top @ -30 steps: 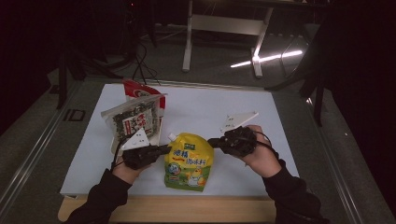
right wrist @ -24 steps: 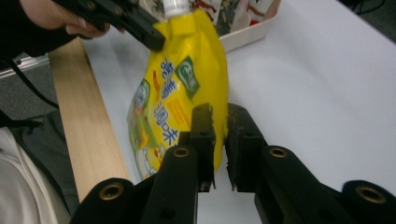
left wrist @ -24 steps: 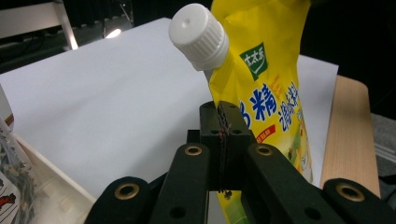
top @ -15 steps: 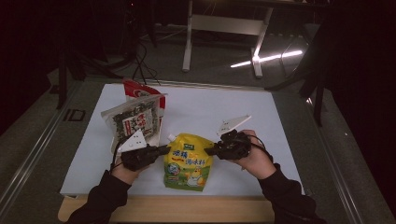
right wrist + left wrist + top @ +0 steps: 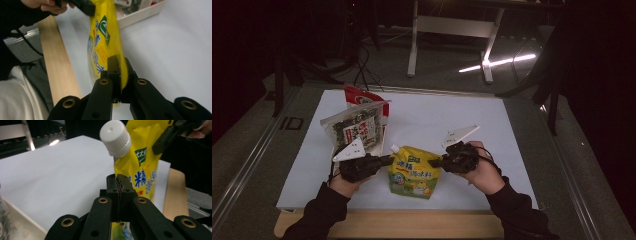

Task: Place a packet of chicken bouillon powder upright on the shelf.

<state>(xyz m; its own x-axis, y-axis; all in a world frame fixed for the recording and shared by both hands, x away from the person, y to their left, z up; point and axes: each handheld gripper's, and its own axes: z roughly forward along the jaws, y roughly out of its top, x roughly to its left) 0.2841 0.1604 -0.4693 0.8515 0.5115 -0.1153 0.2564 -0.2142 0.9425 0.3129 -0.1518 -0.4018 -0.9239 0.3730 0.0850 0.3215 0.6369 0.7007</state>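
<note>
Yellow pouch pinched between left gripper and right gripper.

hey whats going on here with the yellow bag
A person holds a gripper in each hand, and both are clamped on a yellow spouted pouch at the near edge of the white table. The left gripper pinches the pouch's edge just below its white cap; the right gripper pinches the opposite edge. Packets of seaweed snacks stand behind the left gripper, untouched.
</note>
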